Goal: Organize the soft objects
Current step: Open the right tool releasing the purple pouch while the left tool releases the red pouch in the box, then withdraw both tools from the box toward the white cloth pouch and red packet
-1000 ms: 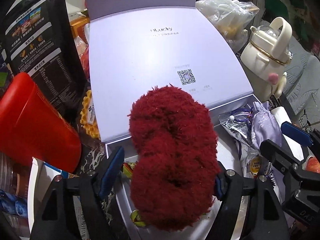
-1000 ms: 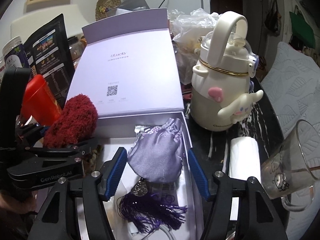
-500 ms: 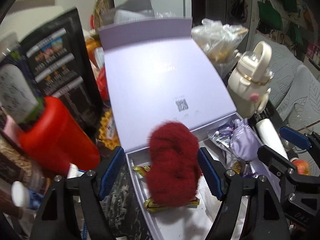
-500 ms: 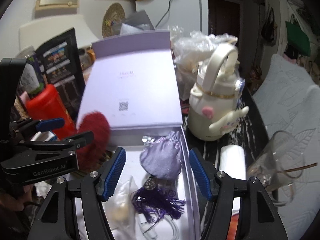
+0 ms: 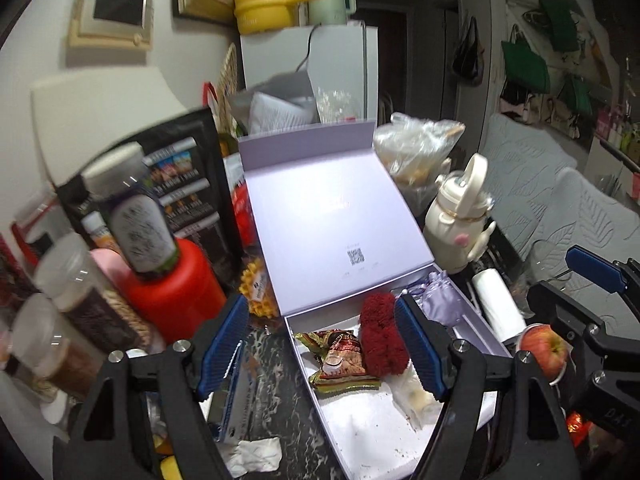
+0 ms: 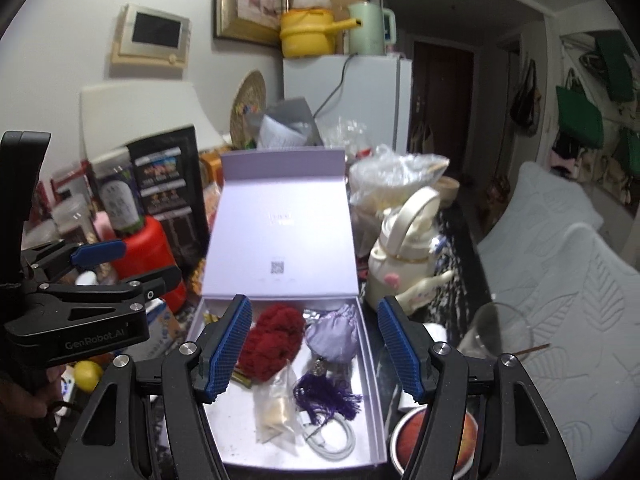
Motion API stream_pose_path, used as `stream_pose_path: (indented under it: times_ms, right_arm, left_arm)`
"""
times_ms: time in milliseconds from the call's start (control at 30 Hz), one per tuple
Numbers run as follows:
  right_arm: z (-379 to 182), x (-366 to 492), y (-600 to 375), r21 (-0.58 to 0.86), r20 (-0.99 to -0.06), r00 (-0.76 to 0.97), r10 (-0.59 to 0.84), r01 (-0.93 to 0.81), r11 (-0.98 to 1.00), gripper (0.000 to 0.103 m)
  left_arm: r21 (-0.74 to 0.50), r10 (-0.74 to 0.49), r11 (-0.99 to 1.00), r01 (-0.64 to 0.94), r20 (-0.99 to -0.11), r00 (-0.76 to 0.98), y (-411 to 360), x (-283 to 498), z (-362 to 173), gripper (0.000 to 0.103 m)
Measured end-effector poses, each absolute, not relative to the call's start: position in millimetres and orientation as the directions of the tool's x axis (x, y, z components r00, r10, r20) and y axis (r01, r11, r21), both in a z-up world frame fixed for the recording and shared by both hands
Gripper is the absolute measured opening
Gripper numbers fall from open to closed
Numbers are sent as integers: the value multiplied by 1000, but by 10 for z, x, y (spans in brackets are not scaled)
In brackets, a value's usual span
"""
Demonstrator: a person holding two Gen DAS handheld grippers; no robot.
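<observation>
Both the left gripper [image 5: 322,346] and the right gripper [image 6: 314,348] are released and hold nothing. Below and ahead of them, in the open box [image 6: 374,364], lie the red fluffy scrunchie [image 6: 274,340] and, touching it, the lilac pouch [image 6: 332,338]. Both look light and squashy; pinch each across its middle.

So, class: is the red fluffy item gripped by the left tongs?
No, the red fluffy item lies in the lilac box; both tongs are empty.

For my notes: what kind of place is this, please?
Probably a lived-in home, a kitchen or dining corner: a fridge topped by a yellow pot, a cluttered table, bags on the wall.
</observation>
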State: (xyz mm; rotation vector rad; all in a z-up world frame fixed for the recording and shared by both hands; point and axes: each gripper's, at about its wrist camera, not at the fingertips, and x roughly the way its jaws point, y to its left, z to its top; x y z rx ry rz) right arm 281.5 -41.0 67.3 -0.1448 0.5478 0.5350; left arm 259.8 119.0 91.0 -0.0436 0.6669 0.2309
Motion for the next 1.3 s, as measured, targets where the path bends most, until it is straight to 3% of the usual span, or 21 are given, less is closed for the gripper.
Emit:
stream_pose_path:
  times_ms: [467, 533, 633, 1000, 1300]
  right_arm:
    - [1209, 1985, -644, -27, -420, 778, 468, -526, 850, 68]
    - [1240, 1875, -690, -28, -411, 783, 467, -523, 852, 68]
    - [1271, 1701, -769, -33, -396, 794, 461, -514, 857, 75]
    - [1238, 1064, -1049, -20, -361, 815, 453, -493, 870, 83]
    - [1036, 656, -1212, -17, -380, 817, 433, -474, 880, 84]
  left_arm:
    - [27, 184, 979, -200, -524, 832, 967, 1768, 1398, 76]
    - [20, 172, 982, -189, -513, 841, 945, 1660, 1432, 82]
    - [13, 167, 983, -186, -497, 851, 906, 1491, 1462, 83]
    - [9, 125, 990, -137, -480, 869, 696, 953, 1397, 83]
    - [14, 53, 998, -53, -498, 866, 513, 674, 1197, 83]
